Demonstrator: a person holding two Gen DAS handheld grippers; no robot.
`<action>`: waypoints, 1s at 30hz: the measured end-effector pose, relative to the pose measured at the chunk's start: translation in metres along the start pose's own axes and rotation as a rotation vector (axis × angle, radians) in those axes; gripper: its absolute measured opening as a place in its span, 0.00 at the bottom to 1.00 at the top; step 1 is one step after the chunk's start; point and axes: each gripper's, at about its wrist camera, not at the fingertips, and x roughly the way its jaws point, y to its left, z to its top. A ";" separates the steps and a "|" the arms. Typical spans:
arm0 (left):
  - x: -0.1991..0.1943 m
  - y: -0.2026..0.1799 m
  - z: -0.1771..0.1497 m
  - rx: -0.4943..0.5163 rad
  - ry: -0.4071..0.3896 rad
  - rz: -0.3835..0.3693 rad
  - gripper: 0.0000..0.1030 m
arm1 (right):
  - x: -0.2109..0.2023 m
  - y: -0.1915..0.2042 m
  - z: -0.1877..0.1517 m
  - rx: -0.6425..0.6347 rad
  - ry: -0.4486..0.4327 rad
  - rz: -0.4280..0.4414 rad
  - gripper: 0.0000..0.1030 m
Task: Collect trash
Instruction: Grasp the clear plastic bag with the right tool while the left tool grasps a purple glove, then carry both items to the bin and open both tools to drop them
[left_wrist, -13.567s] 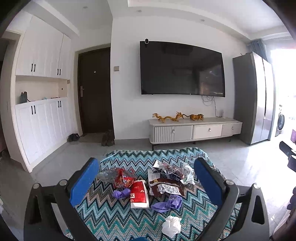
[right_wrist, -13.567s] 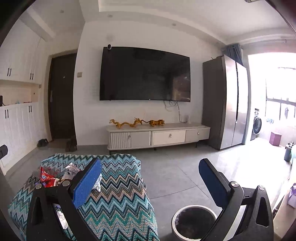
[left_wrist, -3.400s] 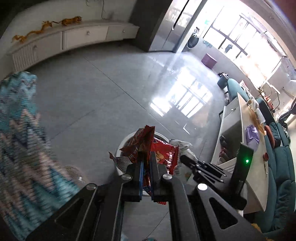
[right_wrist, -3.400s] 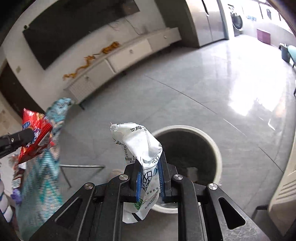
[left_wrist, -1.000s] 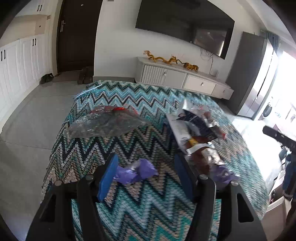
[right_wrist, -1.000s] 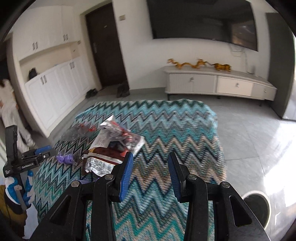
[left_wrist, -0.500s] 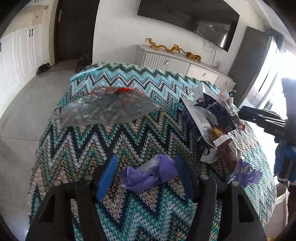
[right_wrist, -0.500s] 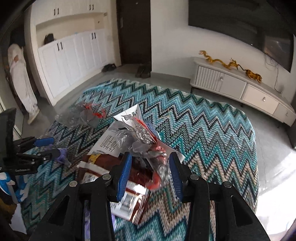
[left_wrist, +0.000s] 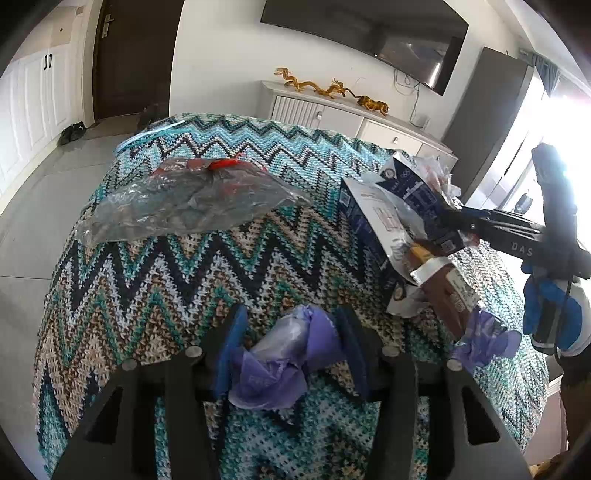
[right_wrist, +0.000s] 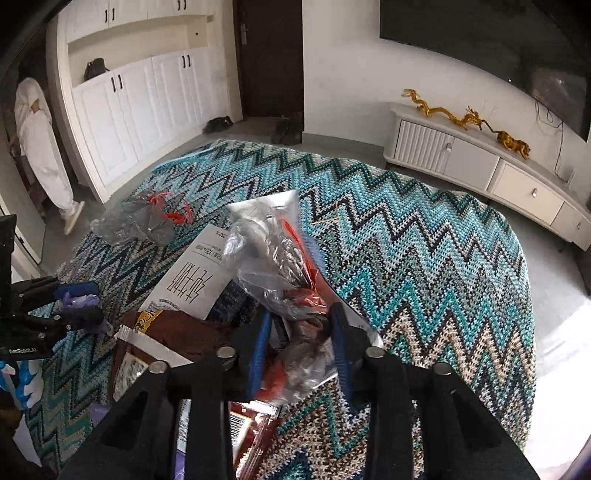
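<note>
My left claw straddles the purple wrapper, not yet clamped; my right claw sits half-open around the crinkled clear wrapper.

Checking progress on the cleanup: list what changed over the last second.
The left gripper closed in around the crumpled purple plastic wrapper; the right gripper advanced onto the clear crinkled wrapper pile. Neither looks clamped yet. The clear plastic bag with red trim stayed on the zigzag blanket.
</note>
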 end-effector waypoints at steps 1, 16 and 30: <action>-0.002 -0.001 -0.001 -0.001 -0.001 0.000 0.45 | -0.003 -0.001 -0.002 0.006 -0.008 0.009 0.23; -0.054 -0.043 0.001 0.042 -0.049 0.007 0.44 | -0.111 -0.023 -0.050 0.138 -0.169 0.067 0.21; -0.053 -0.187 0.008 0.295 -0.015 -0.190 0.44 | -0.198 -0.123 -0.200 0.456 -0.167 -0.137 0.21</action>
